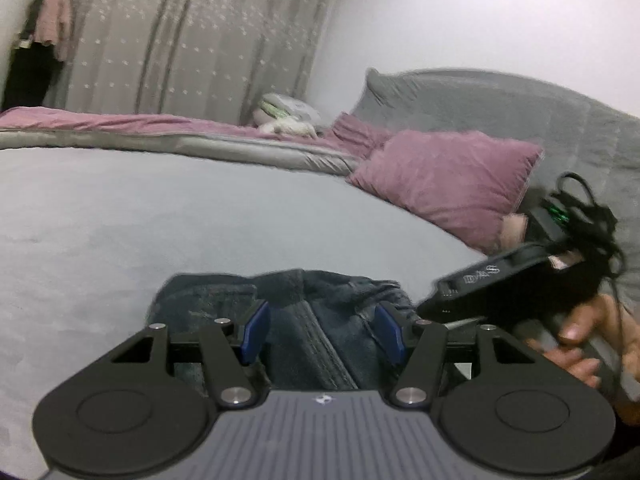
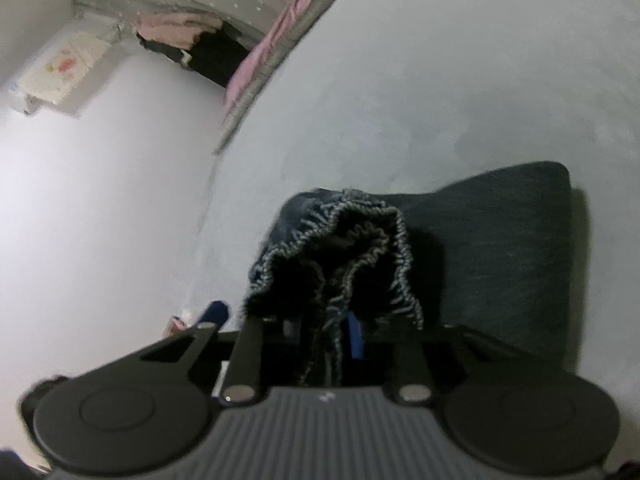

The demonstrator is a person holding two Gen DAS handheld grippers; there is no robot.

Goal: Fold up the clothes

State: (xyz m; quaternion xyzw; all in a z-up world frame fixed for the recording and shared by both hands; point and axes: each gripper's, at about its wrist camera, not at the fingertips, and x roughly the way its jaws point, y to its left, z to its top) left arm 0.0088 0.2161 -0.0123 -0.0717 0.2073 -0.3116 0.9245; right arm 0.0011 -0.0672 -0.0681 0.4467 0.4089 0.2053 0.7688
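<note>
Your left tongs (image 1: pixel 322 330) stand open over the jeans (image 1: pixel 320 320) at the frame's bottom centre. Your right tongs (image 2: pixel 328 334) are clamped on the frayed hem (image 2: pixel 352 248), mid-frame. Beyond lies the grey bed (image 1: pixel 160 220), with a purple pillow (image 1: pixel 448 180) at right.

The grey bed (image 1: pixel 120 220) lies open to the left and ahead of the jeans (image 1: pixel 320 320); a pink pillow (image 1: pixel 444 180) and the right gripper (image 1: pixel 500 280) crowd the right side.
</note>
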